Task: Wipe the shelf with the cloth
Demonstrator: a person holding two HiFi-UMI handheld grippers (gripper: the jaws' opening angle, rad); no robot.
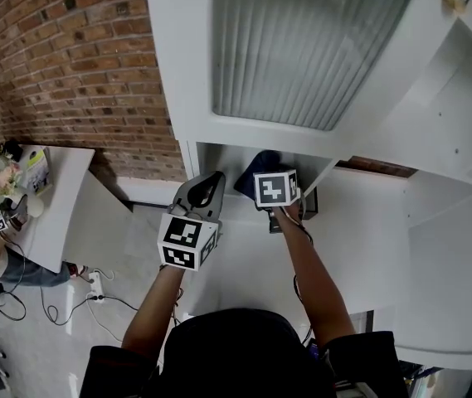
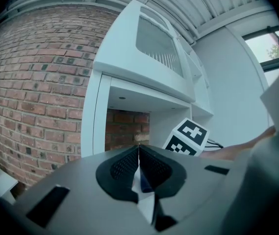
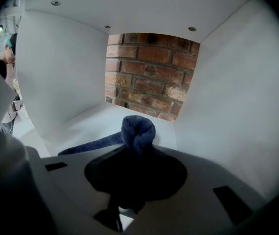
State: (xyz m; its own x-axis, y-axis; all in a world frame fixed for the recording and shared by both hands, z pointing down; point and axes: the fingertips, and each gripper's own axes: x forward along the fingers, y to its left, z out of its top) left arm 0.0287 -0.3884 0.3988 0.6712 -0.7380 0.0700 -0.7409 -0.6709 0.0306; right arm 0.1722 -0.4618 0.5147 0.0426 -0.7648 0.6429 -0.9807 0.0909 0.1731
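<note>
A dark blue cloth (image 3: 138, 132) is bunched between the jaws of my right gripper (image 3: 137, 148), which is shut on it; a tail of the cloth trails left onto the white shelf floor (image 3: 95, 124). In the head view the right gripper (image 1: 275, 191) reaches into the open shelf compartment, the cloth (image 1: 254, 168) showing just beyond it. My left gripper (image 1: 202, 193) hangs outside the shelf to the left, jaws shut with nothing between them. From the left gripper view, the left gripper (image 2: 139, 158) points at the shelf opening (image 2: 127, 131), with the right gripper's marker cube (image 2: 187, 137) beside it.
The white cabinet has a ribbed glass door (image 1: 302, 40) above the compartment and open shelves (image 1: 459, 114) to the right. A brick wall (image 1: 61, 65) stands behind and left. A low white table (image 1: 41, 197) with small items sits far left, cables (image 1: 45, 301) on the floor.
</note>
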